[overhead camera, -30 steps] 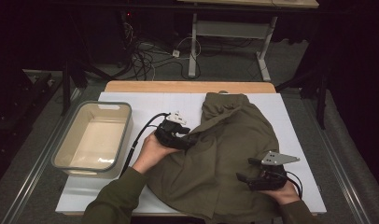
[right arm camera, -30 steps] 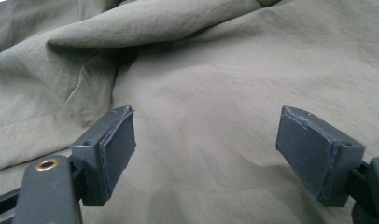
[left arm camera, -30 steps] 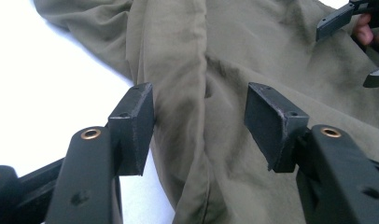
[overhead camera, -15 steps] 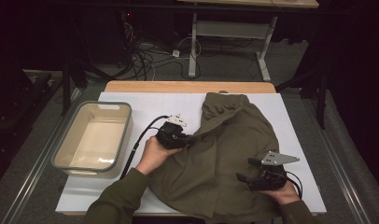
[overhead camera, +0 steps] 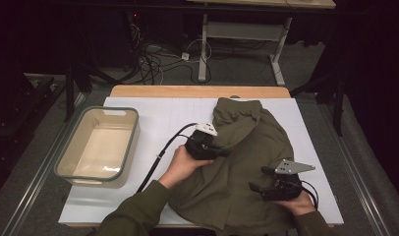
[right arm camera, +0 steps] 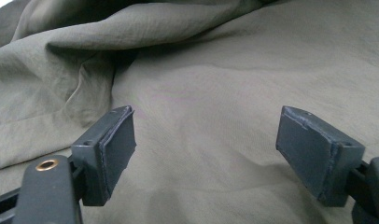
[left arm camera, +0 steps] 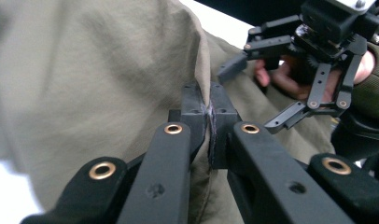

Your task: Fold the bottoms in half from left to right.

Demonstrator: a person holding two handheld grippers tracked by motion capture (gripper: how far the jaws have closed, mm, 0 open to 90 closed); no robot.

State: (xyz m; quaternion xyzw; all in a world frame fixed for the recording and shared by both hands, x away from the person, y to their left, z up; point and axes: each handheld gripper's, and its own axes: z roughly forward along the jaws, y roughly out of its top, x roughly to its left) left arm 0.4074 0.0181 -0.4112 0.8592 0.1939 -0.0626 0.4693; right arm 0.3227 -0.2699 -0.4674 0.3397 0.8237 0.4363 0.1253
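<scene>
Garment: olive-green jacket-like garment lies crumpled on the white table cover, its long axis running from the person's edge away toward the far edge.
Left gripper: left gripper has just been closing and now pinches a fold of the cloth between its pads, at the garment's left edge.
Right gripper: right gripper rests on the near right part, jaws spread wide, flat cloth between and just beyond its fingers, nothing pinched.
Nearer hand: the left already has the cloth; the right has fabric directly ahead.
Container: beige plastic bin stands well apart to the left gripper's left, with nothing in it.
</scene>
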